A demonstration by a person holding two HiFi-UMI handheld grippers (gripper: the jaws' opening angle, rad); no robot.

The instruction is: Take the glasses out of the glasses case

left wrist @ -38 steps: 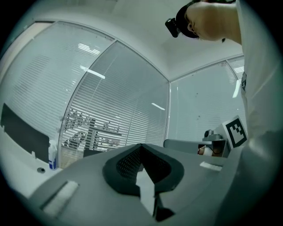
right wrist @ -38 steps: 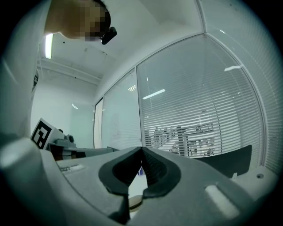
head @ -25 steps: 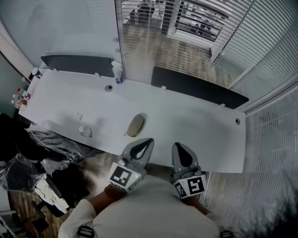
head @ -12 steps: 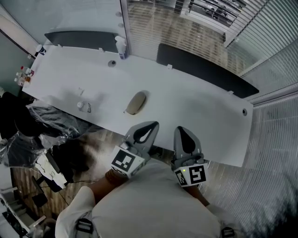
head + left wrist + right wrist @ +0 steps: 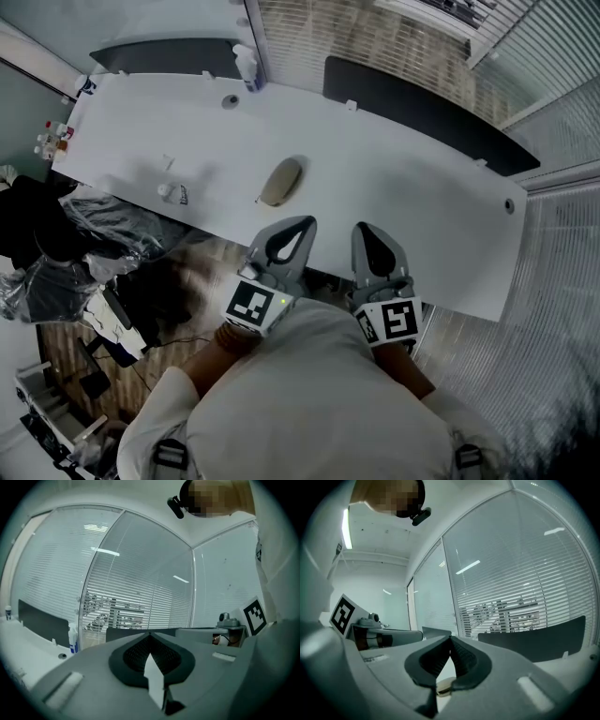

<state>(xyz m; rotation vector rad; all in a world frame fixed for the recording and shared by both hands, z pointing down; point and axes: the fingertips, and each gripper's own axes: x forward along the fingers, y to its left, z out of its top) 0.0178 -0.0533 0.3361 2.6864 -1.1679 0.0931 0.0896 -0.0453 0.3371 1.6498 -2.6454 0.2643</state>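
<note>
I see a long white desk (image 5: 403,220) with a smooth matte top. Two flat dark panels (image 5: 427,117) stand along its far edge.

My left hand-held gripper (image 5: 304,223) and right hand-held gripper (image 5: 364,228) hang side by side over the near edge. Both are grey moulded plastic, and each carries a cube (image 5: 253,306) printed with black-and-white square markers. In the left gripper view the left one's ribbed black pads (image 5: 140,652) meet at the tips with nothing between them. The right gripper view shows the same, pinched together and empty.

The glasses case (image 5: 280,181) is a tan, smooth, rounded oval, lid down. It lies near the near edge, about midway along the desk, just beyond the left gripper's tips and untouched.

A white spray bottle (image 5: 247,67) stands at the far edge, and a tiny bottle (image 5: 167,191) stands towards the left end. Its label is too small for me to read.
</note>
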